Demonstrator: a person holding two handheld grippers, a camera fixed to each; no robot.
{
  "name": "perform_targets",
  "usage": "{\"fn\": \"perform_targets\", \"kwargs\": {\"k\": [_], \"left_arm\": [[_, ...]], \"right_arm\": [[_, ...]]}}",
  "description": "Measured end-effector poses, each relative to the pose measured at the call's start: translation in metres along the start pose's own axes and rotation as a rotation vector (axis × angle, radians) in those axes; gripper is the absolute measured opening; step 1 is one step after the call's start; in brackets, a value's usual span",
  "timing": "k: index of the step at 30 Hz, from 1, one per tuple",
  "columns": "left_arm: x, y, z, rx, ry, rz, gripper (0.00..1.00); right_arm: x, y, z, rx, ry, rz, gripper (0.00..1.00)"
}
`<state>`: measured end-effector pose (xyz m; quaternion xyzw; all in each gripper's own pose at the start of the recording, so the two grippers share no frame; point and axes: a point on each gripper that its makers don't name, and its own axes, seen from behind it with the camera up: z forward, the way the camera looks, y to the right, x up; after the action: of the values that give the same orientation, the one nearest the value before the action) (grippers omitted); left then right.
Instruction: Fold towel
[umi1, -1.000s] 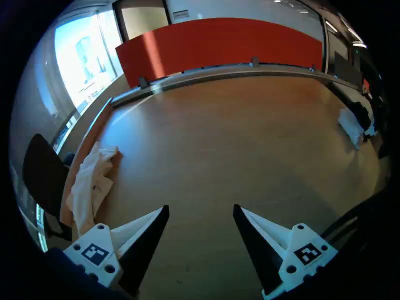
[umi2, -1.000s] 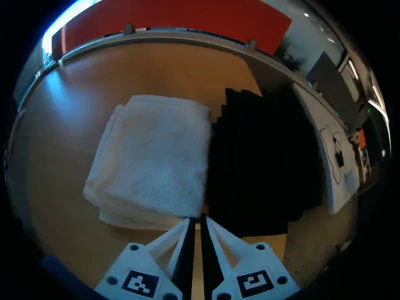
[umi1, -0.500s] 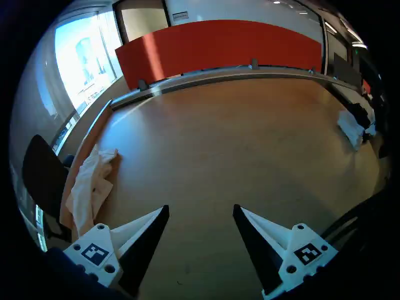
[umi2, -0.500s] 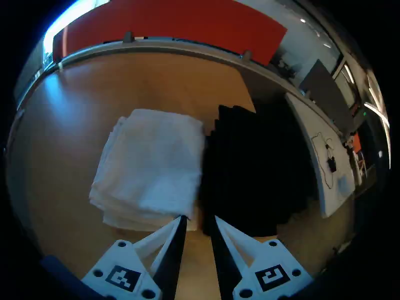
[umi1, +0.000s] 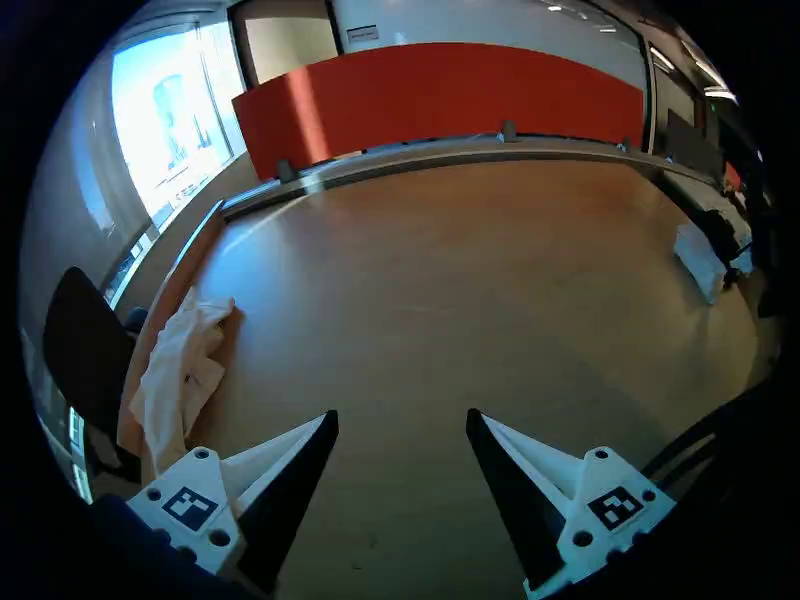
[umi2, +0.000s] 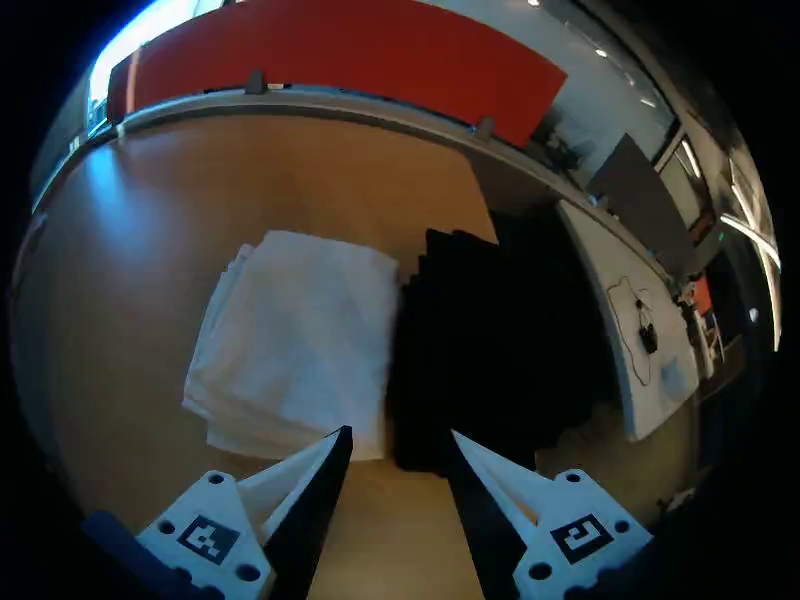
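- my right gripper (umi2: 397, 432) hangs with its jaws partly apart, gripping nothing, tips just short of the folded white towel (umi2: 295, 345).
- the towel lies flat on the bench (umi2: 130, 250), its right side against a dark folded cloth (umi2: 490, 350).
- my left gripper (umi1: 400, 412) has its jaws wide, holding nothing, above the bench.
- a crumpled cream cloth (umi1: 180, 365) lies at the bench's left edge.
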<state>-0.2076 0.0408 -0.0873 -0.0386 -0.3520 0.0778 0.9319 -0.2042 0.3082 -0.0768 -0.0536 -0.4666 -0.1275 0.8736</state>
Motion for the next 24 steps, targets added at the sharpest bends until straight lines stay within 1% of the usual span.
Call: {"fn": "perform_targets", "kwargs": {"k": [2, 4, 5, 6, 7, 8, 15, 18, 24], "left_arm": [[0.000, 0.000, -0.001, -0.001, 0.002, 0.000, 0.95], [0.000, 0.000, -0.001, -0.002, 0.003, -0.001, 0.95], [0.001, 0.000, -0.001, -0.003, 0.005, -0.001, 0.95], [0.001, -0.001, -0.001, -0.004, 0.005, -0.001, 0.95], [0.001, 0.000, -0.001, -0.005, 0.007, -0.001, 0.95], [0.001, 0.000, -0.001, -0.006, 0.008, -0.001, 0.95], [0.003, -0.001, -0.003, -0.009, 0.018, -0.003, 0.95], [0.003, -0.001, -0.003, -0.010, 0.021, -0.005, 0.95], [0.006, -0.003, -0.003, -0.012, 0.029, -0.010, 0.95]], "right_arm": [[0.001, -0.001, -0.001, 0.001, 0.005, 0.002, 0.67], [0.002, -0.002, -0.003, 0.001, 0.012, 0.004, 0.72], [0.003, -0.003, -0.004, 0.000, 0.016, 0.005, 0.78], [0.004, -0.004, -0.005, 0.000, 0.020, 0.007, 0.86], [0.005, -0.005, -0.005, 0.001, 0.024, 0.007, 0.92], [0.007, -0.006, -0.006, 0.003, 0.028, 0.008, 0.94], [0.013, -0.010, -0.012, 0.002, 0.049, 0.008, 0.94], [0.018, -0.014, -0.015, 0.008, 0.066, 0.018, 0.95], [0.034, -0.026, -0.027, 0.025, 0.129, 0.048, 0.94]]}}
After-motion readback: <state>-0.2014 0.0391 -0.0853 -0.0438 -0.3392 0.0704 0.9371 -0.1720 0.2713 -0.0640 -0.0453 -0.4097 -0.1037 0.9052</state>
